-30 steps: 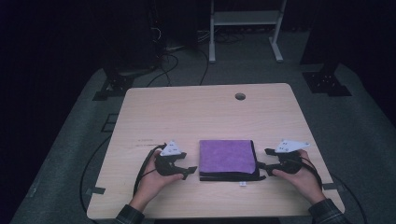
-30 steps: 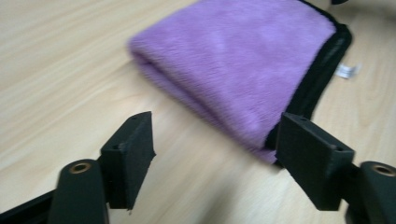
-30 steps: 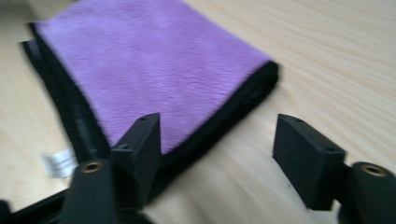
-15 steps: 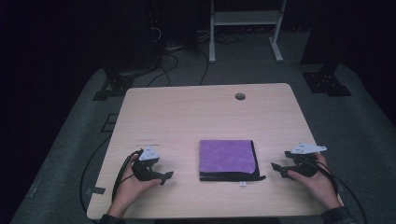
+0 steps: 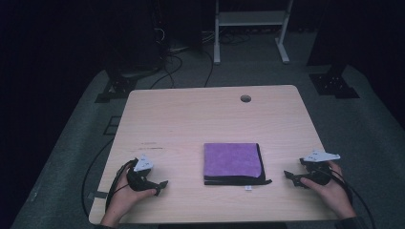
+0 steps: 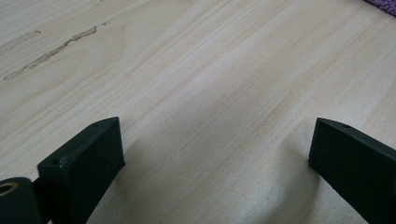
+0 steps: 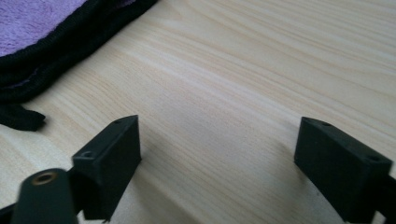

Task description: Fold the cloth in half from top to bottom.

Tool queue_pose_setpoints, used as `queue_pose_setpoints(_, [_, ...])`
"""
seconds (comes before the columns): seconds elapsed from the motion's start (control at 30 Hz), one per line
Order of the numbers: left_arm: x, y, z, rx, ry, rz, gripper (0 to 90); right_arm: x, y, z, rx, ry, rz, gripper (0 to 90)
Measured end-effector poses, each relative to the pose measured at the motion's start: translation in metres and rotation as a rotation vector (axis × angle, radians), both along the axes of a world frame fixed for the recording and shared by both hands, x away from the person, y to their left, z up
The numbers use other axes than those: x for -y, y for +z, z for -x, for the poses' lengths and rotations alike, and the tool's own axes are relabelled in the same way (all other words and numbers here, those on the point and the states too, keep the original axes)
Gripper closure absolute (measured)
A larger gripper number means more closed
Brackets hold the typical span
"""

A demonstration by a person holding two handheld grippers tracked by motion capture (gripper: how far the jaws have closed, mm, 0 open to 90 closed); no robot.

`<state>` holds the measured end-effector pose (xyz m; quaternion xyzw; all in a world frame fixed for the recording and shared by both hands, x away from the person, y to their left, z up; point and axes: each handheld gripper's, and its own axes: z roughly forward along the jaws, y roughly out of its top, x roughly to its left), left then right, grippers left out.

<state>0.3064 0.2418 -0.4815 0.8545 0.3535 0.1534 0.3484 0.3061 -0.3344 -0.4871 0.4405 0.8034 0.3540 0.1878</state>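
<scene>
While your two hands rested low on the near part of the table, the folded purple cloth lay flat between them, well apart from each gripper. It sat near the front edge, about midway across. Its shape was close to square, its sides running roughly parallel to the table's edges, so no clear long axis showed. Its black trim ran along the right and near sides, and a loose black tail pointed out rightward from the near right corner. Your left gripper had just been opening; its jaws stood wide over bare wood with nothing between them. Your right gripper had likewise just been opening, its jaws wide and empty, aimed toward the cloth's black-edged corner.
</scene>
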Motion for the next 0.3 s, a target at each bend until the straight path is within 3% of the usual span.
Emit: queue_pose_setpoints(0.3, [-0.0009, -0.0021, -0.0002, 0.009, -0.006, 0.01, 0.0, 0.0001, -0.0001, 0.0, 0.0, 0.002, 0.001, 12.4])
